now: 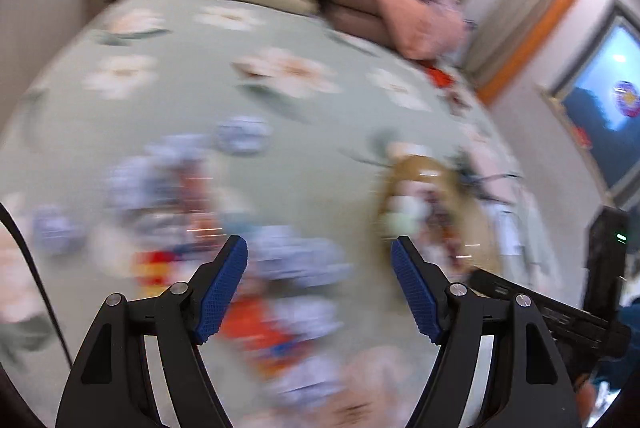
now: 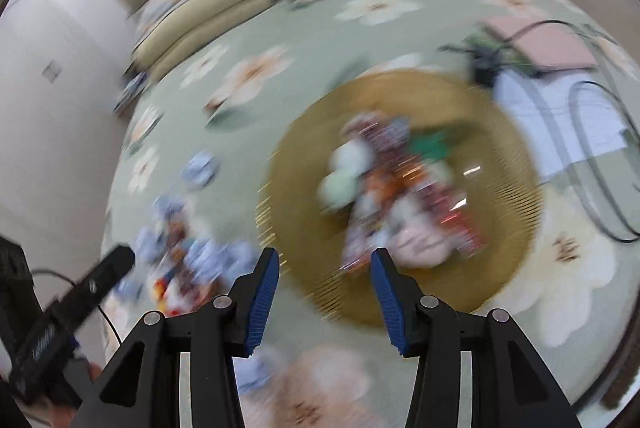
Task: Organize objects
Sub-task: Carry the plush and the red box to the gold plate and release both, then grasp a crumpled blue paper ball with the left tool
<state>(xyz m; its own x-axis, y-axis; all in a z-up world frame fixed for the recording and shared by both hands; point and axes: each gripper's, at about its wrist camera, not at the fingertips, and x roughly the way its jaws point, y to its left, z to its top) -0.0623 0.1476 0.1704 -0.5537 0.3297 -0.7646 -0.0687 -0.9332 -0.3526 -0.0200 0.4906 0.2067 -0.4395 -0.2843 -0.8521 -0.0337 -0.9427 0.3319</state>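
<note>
bed: everything sits on a bed [image 2: 280, 27] with a pale green daisy-print cover, pillows and a pink blanket piled up at the far end. Both views are pretty smeared, fyi.
basket: round tan woven basket [image 2: 500, 147] right ahead of the right tool, and it's got a decent heap in it, something mint green, something pink, some busy patterned bits. Can't tell what each one is.
loose pile: a scatter of blue-white and orange-red small items [image 1: 280, 260] lies on the cover left of the basket, right under the left tool. A couple of strays sit a bit further out.
left tool: left tool [image 1: 319, 284] is spread wide, nothing between the blue pads, hanging over the loose pile.
right tool: right tool [image 2: 325, 292] is partly apart, also empty, just at the basket's near rim.
progress: I'd guess roughly halfway. Basket's filling, but a good chunk of stuff isn't in yet.
what's left: grab the loose bits and move them over, looks like.
</note>
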